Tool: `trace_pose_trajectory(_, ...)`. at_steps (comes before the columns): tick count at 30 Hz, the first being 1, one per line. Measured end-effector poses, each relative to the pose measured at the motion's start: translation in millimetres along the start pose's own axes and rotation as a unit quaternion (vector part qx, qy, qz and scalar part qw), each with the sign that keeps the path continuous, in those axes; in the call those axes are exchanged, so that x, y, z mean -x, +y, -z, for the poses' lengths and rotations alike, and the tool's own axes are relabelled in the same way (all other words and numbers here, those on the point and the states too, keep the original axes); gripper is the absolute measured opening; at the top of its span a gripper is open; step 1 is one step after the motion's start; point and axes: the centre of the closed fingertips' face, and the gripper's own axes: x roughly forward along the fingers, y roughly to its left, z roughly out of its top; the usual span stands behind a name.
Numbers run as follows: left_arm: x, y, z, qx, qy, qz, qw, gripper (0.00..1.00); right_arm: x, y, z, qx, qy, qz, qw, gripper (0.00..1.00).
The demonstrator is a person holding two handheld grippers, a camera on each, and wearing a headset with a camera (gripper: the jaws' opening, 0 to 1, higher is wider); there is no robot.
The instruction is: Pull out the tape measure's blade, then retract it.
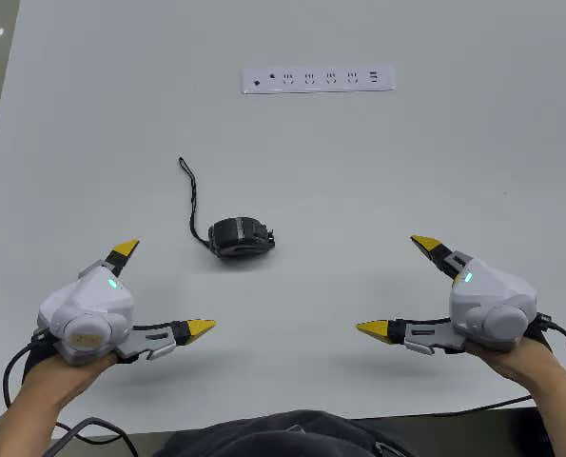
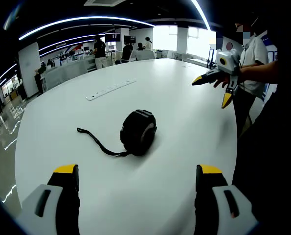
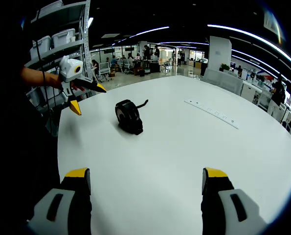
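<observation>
A black tape measure (image 1: 240,237) lies on the white table (image 1: 359,162), its black wrist strap (image 1: 191,195) trailing toward the far left. Its blade is inside the case. In the left gripper view the tape measure (image 2: 138,131) sits ahead of the jaws; in the right gripper view the tape measure (image 3: 129,116) lies ahead to the left. My left gripper (image 1: 162,288) is open near the front left, empty, short of the tape measure. My right gripper (image 1: 400,286) is open at the front right, empty, well clear of it.
A white power strip (image 1: 318,79) lies flat at the far side of the table. The table's front edge runs just behind both grippers. Cables trail from each gripper off the front edge. Shelving (image 3: 62,44) and office desks stand beyond the table.
</observation>
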Motion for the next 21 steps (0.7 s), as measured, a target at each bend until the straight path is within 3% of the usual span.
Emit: trace_pose_trajectory(21, -1.3, -0.5, 1.5, -0.009, 0.008, 0.001, 0.9999, 0.95, -0.7, -0.1, -1.2, 0.008, 0.001, -0.006, 1.0000, 0.93)
